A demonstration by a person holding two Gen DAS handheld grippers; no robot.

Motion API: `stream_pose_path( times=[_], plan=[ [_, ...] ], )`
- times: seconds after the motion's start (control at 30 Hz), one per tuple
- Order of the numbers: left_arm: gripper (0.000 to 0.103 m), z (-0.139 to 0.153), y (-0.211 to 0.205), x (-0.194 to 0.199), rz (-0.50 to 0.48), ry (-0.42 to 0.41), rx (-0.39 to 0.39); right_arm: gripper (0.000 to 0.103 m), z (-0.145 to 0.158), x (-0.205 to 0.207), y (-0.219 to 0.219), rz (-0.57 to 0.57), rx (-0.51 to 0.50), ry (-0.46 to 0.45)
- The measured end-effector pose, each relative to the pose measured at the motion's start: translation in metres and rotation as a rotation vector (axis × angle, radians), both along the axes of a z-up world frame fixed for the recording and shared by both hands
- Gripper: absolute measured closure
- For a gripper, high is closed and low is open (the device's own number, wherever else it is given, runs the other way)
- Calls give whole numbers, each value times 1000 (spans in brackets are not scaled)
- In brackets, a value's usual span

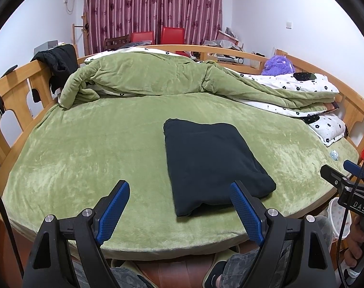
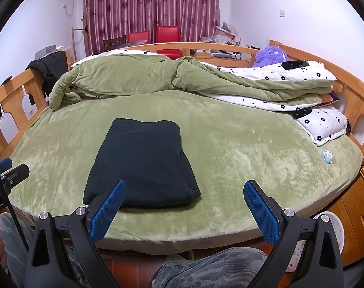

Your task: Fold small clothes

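Observation:
A black garment [image 1: 210, 160] lies folded into a flat rectangle on the green bed sheet [image 1: 86, 158]; it also shows in the right wrist view [image 2: 143, 160]. My left gripper [image 1: 179, 192] is open and empty, held above the bed's near edge just in front of the garment's near end. My right gripper [image 2: 185, 194] is open and empty, held above the near edge to the right of the garment. The right gripper's body shows at the right edge of the left wrist view [image 1: 347, 180].
A rumpled green quilt [image 1: 146, 76] and a white flowered pillow [image 1: 328, 127] lie at the back and right of the bed. A wooden rail [image 1: 16, 91] surrounds the bed, with a black jacket [image 1: 59, 62] draped on it. A small blue toy [image 2: 327, 156] lies near the right edge.

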State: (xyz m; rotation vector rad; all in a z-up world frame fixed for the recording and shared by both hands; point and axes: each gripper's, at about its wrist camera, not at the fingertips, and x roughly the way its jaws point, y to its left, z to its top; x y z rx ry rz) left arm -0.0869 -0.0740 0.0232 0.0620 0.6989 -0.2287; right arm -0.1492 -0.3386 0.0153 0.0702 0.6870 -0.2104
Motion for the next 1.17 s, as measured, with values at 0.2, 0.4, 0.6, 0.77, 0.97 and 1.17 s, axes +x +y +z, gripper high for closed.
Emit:
stream_pose_path(
  times=[0.2, 0.4, 0.6, 0.77, 0.97, 1.17],
  plan=[
    [18, 1, 1, 0, 0, 3, -6, 6, 1, -1, 2, 0, -1, -2],
    [18, 3, 2, -1, 1, 4, -12, 6, 3, -2, 3, -2, -1, -2],
    [18, 3, 1, -2, 3, 1, -11, 6, 5, -3, 1, -5, 3, -2],
    [18, 3, 2, -2, 3, 1, -11, 6, 6, -4, 1, -5, 4, -2],
    [18, 3, 1, -2, 2, 2, -12, 6, 6, -4, 1, -6, 9, 1],
    [18, 3, 0, -3, 1, 5, -13, 6, 6, -4, 2, -7, 13, 1]
  ],
)
